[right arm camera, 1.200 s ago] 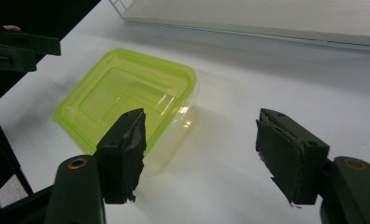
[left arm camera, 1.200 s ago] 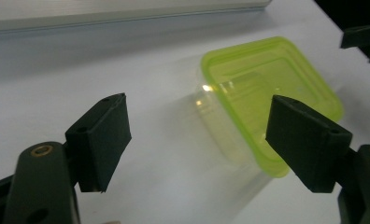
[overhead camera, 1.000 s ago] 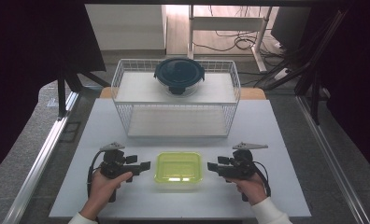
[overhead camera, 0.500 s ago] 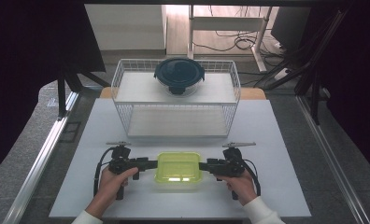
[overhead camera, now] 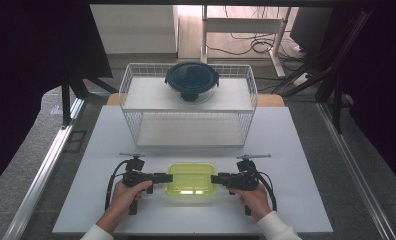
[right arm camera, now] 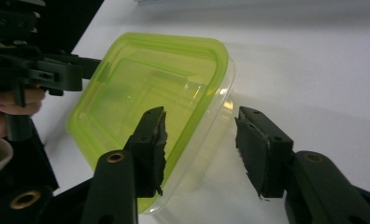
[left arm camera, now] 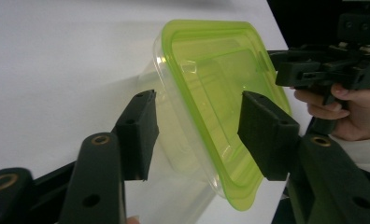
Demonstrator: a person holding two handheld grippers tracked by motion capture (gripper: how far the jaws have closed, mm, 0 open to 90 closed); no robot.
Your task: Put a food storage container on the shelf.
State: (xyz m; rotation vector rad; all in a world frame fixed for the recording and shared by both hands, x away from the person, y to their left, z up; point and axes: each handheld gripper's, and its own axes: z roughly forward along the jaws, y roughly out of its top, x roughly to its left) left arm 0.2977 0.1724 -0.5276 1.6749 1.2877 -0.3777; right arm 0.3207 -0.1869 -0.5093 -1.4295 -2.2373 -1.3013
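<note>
**Two tools close in on a lidded plastic box from either end**

The clear container (overhead camera: pixel 191 178) with its lime-green lid (left arm camera: pixel 220 88) sits on the white counter (overhead camera: pixel 296 150) near its front edge, between the left tool (overhead camera: pixel 167 177) and the right tool (overhead camera: pixel 215 178). Each tool's jaws have just been closing, with a short end of the box between them, one jaw over the lid and one beside the wall; a gap shows at every pad, so neither grips it yet. The box looks empty, so probably light; its thin walls would likely flex, and the smooth plastic may slip. The stiffer band where lid meets rim looks like the best place to pinch, both ends evenly so it stays level. Farther back stands a wire basket (overhead camera: pixel 136 85) with a dark round lidded bowl (overhead camera: pixel 191 80) on its shelf.
</note>
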